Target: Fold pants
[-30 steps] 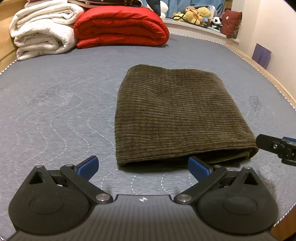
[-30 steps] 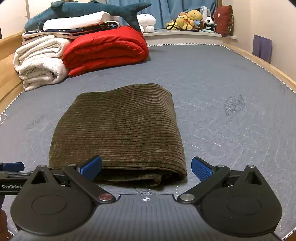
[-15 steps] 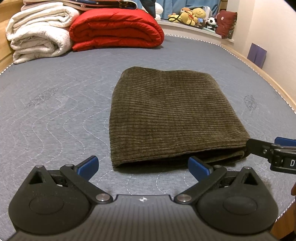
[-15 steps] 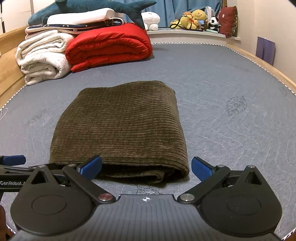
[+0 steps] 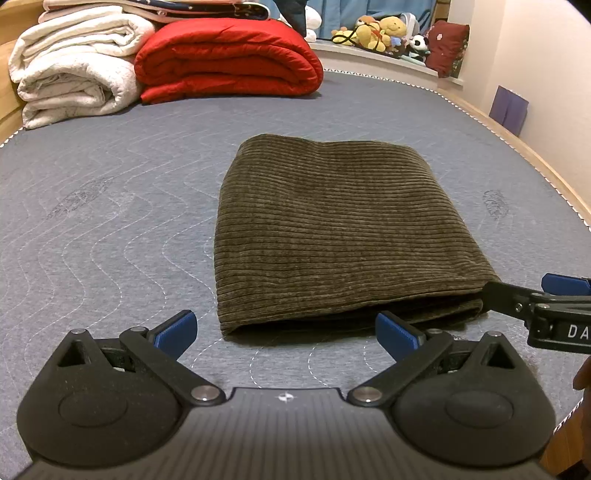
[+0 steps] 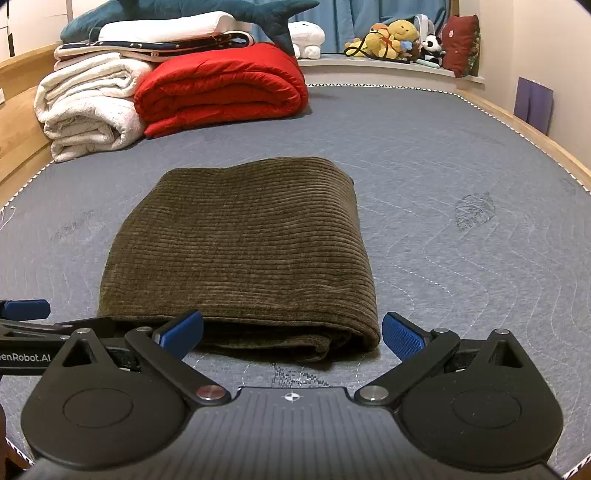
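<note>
the left gripper (image 5: 286,326) has its blue-padded fingers (image 5: 177,326) spread wide with nothing between them; they sit low over the bed, just short of the near edge of the pants (image 5: 343,229), toward that edge's left half. the right gripper (image 6: 291,330) is likewise wide open and empty, its fingers (image 6: 400,336) flanking the near right corner of the pants (image 6: 240,251) without clearly touching the cloth. in the left wrist view the right gripper (image 5: 546,306) comes in from the right edge, one dark finger tip right at the near right corner of the folded cloth; whether it touches cannot be told. in the right wrist view the left gripper (image 6: 26,325) shows at the left edge, beside the near left corner.

the pants are dark olive corduroy, folded into a thick rectangular bundle lying flat on the bed (image 5: 110,221), with the stacked layers showing along the near edge and the ribs running across. the bed is covered in a grey quilted surface with wavy stitching. well beyond the pants, at the far left, lie a rolled red quilt (image 5: 229,59) and, touching it on its left, a folded white blanket (image 5: 74,81). a blue shark plush (image 6: 207,7) lies on top of that pile. soft toys (image 6: 395,40) sit on a ledge past the far end of the bed, and a wooden frame (image 6: 535,142) runs along the bed's right side.
</note>
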### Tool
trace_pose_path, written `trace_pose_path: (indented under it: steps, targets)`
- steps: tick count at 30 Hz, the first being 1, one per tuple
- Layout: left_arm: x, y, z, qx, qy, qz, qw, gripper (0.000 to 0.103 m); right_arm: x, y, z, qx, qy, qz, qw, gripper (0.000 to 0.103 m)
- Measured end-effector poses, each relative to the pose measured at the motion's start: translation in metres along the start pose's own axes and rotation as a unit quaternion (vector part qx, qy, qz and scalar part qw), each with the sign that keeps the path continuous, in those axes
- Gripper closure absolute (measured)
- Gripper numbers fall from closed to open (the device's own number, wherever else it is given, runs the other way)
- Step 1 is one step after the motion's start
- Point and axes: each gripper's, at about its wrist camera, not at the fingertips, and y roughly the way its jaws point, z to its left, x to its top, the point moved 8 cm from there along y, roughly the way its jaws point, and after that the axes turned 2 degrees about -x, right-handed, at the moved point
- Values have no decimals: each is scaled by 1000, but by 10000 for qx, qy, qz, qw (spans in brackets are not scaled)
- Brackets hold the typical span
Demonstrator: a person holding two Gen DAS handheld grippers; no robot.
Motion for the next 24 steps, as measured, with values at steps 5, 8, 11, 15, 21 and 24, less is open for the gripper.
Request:
trace_pose_path:
  steps: [5, 8, 11, 15, 21, 24]
  targets:
    - [0, 0, 0, -2, 1, -4, 10000, 0, 1, -1, -1, -16, 14, -16, 10000, 1]
    - [0, 0, 0, -11, 3, -3, 10000, 0, 0, -1, -1, -12, 2, -9, 10000, 1]
    - [1, -1, 0, -21, 17, -9, 10000, 0, 0, -2, 0, -14, -13, -13, 10000, 1]
    - [1, -1, 0, -22, 26, -15, 10000, 0, 0, -2, 0, -15, -10, -11, 10000, 1]
    - [2, -1, -1, -62, 66, -27, 10000, 0, 0, -2, -1, -6, -28, 10, 10000, 1]
    - [2, -2, -1, -79, 87, -36, 9999, 0, -1, -2, 0, -9, -35, 17, 10000, 1]
